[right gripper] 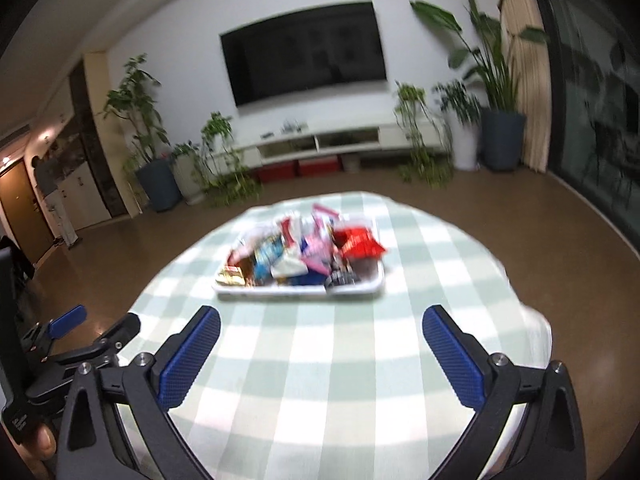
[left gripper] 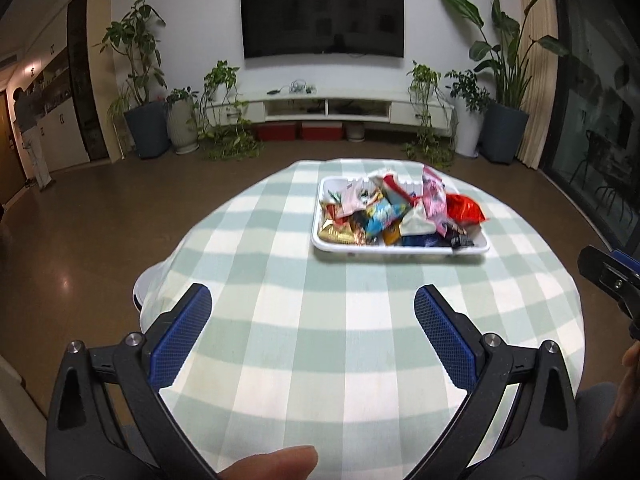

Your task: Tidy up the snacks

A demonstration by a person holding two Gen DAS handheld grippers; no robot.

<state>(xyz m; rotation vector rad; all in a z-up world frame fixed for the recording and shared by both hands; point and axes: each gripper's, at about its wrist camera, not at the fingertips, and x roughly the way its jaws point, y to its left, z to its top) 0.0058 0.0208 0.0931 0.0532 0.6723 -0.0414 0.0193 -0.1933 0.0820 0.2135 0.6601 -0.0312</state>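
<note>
Item one, my left gripper [left gripper: 313,336]: jaws spread wide, blue pads facing each other, nothing between them, hovering over the near part of the surface [left gripper: 280,272]. A fingertip [left gripper: 276,462] shows at the bottom edge of the left wrist view.

Item two, my right gripper [right gripper: 321,358]: jaws equally wide apart and empty, also above the near part of the checked green-and-white cloth. It appears at the right edge of the left wrist view (only partly, so I read its state from its own camera).

Item three, white tray [left gripper: 400,250]: sits on the far half of the surface, well apart from both grippers, ahead and slightly right of the left one.

Item four, snacks [left gripper: 394,210]: a loose heap of wrapped packets inside the tray, among them a red packet [left gripper: 464,208] at the right, a pink one [left gripper: 434,196] standing upright, a blue one [left gripper: 380,214] and a gold one [left gripper: 338,235] at the near left corner. The right wrist view shows them blurred.

Item five, background: wall television [left gripper: 322,16], low white cabinet [left gripper: 328,106], potted plants either side.
</note>
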